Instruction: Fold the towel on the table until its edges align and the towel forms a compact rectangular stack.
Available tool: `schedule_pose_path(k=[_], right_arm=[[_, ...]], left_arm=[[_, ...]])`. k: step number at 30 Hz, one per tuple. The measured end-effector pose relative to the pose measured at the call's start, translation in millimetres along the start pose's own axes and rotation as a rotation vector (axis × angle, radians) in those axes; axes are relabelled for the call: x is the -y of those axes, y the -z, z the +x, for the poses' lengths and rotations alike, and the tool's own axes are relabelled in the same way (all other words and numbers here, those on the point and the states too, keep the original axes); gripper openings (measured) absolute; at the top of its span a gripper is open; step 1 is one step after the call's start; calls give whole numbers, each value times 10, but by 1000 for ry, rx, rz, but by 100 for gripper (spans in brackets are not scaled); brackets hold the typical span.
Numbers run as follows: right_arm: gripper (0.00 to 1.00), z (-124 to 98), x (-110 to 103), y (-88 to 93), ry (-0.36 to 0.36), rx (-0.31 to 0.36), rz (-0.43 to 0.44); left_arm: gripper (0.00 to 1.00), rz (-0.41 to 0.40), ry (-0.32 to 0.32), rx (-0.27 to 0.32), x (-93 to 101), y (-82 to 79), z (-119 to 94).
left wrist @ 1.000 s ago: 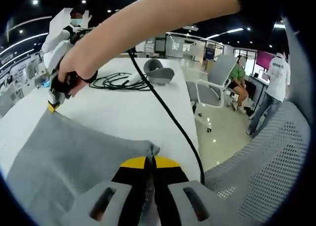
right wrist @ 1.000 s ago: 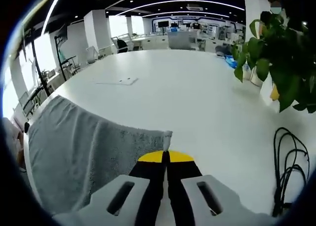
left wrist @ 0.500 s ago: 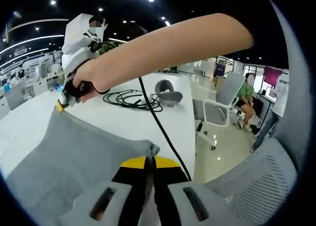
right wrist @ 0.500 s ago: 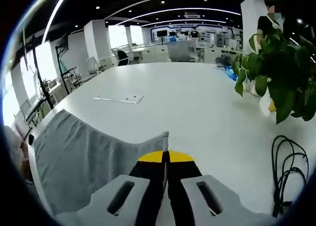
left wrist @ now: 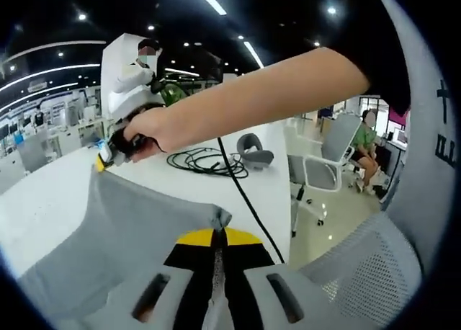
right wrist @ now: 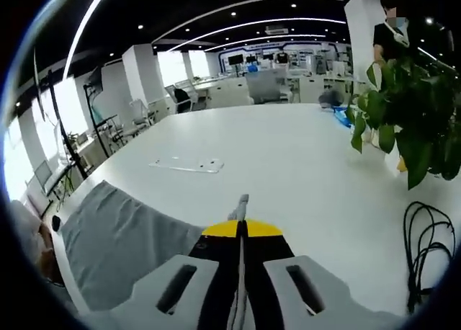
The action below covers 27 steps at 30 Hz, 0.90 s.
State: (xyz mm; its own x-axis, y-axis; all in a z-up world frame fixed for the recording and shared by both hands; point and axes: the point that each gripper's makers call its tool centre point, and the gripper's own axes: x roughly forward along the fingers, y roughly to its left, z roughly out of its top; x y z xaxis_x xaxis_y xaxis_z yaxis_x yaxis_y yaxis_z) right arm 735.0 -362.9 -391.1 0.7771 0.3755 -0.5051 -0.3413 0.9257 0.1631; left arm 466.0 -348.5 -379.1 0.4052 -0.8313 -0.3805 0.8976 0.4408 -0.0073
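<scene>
A grey towel (left wrist: 122,225) hangs lifted over the white table (left wrist: 43,200), stretched between my two grippers. In the left gripper view my left gripper (left wrist: 216,238) is shut on one towel corner, which pokes up between the yellow-tipped jaws. At the far end of that view a hand holds my right gripper (left wrist: 105,155), pinching the other corner. In the right gripper view my right gripper (right wrist: 241,229) is shut on its towel corner, and the grey towel (right wrist: 122,243) slopes away to the lower left above the white table (right wrist: 288,150).
A coiled black cable (left wrist: 205,161) and a grey headrest-shaped object (left wrist: 253,148) lie on the table. A potted plant (right wrist: 407,121) and black cable (right wrist: 425,251) sit at the right. A flat white plate (right wrist: 186,165) lies mid-table. Office chairs (left wrist: 324,157) and people stand beyond.
Both grippers have risen with the towel corners still gripped; the towel edge has come up off the table and stretches higher between them.
</scene>
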Motion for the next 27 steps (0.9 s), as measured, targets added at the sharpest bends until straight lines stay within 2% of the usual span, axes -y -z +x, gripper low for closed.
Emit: schedule_pose_path(k=[3,9,18,23,27], right_arm=[[0,-32,-60,-144,1,52,-40],[0,-57,-256,-263,-16,62,-33],[0,-120,-660,-507,-51,118,-59],[0,-98,-825,-604,-66,128,-67],[0,-71,-1054,-661,-84,134,-93]], left_arm=[[3,1,-12,5,-25,-21,-72],[3,-17,-52,49,-126,-130,-275],[3,-91,-107,106,-325,-180,-660],[3,-99,-132,129,-393,-235,-859],[3,-122,-159,151,-507,-162,-1126]])
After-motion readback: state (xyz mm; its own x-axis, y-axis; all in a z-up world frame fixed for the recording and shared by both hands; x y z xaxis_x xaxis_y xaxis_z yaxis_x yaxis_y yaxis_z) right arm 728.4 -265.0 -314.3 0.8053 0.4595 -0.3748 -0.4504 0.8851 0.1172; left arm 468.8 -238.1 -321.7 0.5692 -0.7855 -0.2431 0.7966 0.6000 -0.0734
